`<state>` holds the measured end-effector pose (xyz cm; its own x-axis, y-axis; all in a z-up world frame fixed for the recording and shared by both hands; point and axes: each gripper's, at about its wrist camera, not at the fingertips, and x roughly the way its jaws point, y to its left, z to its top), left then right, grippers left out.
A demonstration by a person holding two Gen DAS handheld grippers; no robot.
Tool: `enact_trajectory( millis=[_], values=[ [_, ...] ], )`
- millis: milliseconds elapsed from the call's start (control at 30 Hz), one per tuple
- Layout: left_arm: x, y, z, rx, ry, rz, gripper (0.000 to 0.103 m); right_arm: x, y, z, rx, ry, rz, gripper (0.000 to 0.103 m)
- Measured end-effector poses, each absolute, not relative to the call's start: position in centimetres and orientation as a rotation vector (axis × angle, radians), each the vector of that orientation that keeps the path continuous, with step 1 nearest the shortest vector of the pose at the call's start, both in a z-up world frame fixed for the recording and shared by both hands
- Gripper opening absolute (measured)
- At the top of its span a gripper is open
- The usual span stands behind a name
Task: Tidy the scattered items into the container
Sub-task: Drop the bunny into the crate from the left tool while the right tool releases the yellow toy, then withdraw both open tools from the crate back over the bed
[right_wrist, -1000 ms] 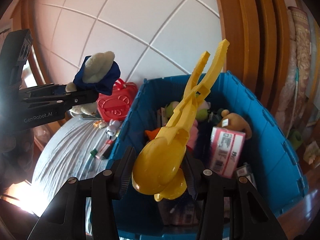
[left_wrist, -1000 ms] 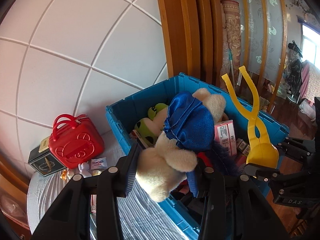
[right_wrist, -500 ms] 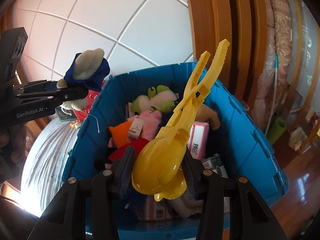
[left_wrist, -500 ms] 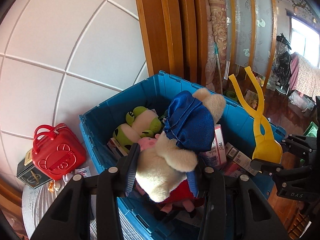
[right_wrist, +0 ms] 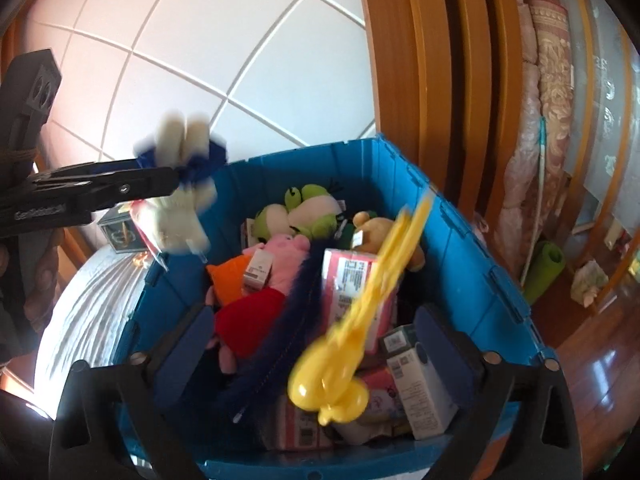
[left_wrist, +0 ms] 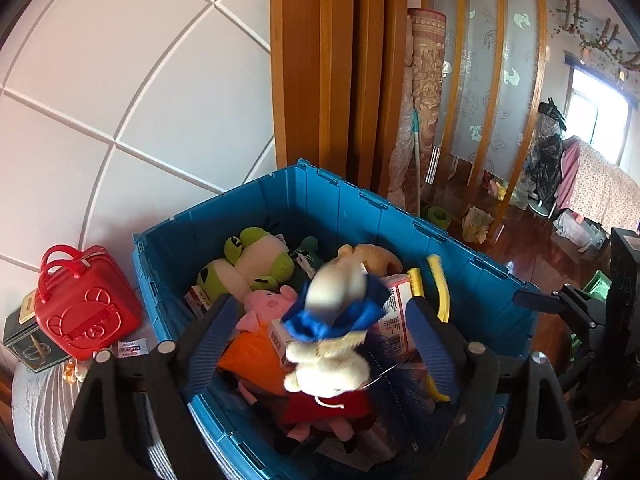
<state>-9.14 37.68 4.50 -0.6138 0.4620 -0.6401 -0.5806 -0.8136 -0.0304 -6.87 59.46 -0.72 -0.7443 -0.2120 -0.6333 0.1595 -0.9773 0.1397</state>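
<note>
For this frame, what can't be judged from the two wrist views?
- Cream bear, left wrist view: motion-blurred, so contact with the left gripper is unclear.
- Yellow scoop tool, right wrist view: blurred between the right gripper fingers; resting or falling, unclear.
- Blue bin floor: hidden under toys and boxes.
- Small items beside the red case: too small to name.

Table point(left_wrist: 36, 408) w/ red case point(left_wrist: 86, 312), blue bin point(left_wrist: 360, 208)

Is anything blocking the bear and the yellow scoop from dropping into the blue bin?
Nothing visible does. The bear and the yellow scoop are blurred above the open blue bin, with only toys and boxes beneath.
</note>
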Motion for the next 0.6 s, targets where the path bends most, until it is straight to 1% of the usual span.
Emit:
enact_trajectory(
  millis=[233, 600],
  values=[
    [-8.3, 34.8, 4.2, -0.928, 0.230, 2.473, 0.087, -7.1, 58.5, -0.6, 1.019, -0.119, -2.734, 0.103],
    [-4.9, 25.4, 4.5, -0.970, 0.138, 2.656, 0.087, -5.9, 51.6, 1.1, 0.964, -0.043, -2.707, 0.103]
  ],
)
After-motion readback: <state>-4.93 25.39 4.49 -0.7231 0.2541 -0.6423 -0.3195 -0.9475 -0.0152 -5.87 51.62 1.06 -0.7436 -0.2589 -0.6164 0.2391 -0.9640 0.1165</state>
